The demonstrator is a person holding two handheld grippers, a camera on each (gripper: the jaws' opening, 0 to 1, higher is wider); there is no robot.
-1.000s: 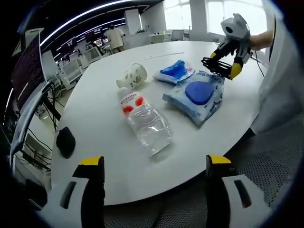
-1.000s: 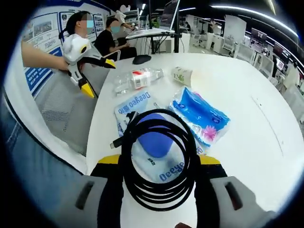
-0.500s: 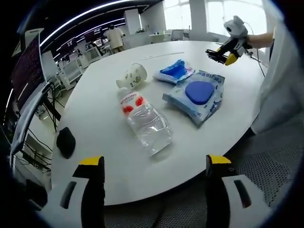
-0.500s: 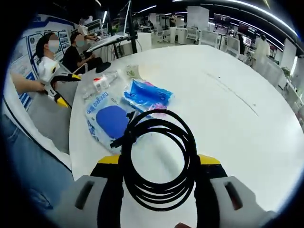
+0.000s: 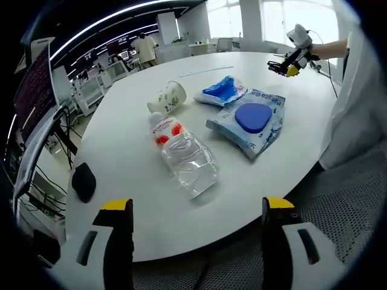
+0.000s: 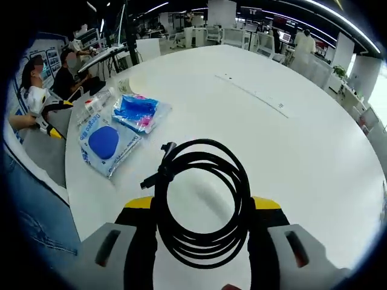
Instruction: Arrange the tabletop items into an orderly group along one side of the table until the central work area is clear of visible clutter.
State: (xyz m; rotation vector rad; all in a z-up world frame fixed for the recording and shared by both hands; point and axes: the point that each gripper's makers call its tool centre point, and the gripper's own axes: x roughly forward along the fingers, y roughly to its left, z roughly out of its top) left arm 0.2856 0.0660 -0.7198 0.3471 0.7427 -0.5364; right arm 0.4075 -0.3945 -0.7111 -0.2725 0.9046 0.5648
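Coil [image 6: 202,202] hides the right gripper's [image 6: 202,208] jaw tips, its bottom loop cut off (frame edge); bottle [image 5: 183,154] label's too small to read.

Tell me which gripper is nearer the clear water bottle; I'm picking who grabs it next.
Left. The left gripper hangs off the table edge just before the water bottle, open. The right gripper is across the table beyond both blue packs, shut on the black cable coil.

The right claw [image 6: 202,208] grips a coiled black cable [image 6: 202,202] at the bottom centre of the frame, over the round white desk [image 6: 290,151]. At left lie a blue-and-white plastic wipes pack [image 6: 107,144] and a blue crinkled packet [image 6: 138,111] — the left claw [image 6: 51,118] sits at the far left edge.
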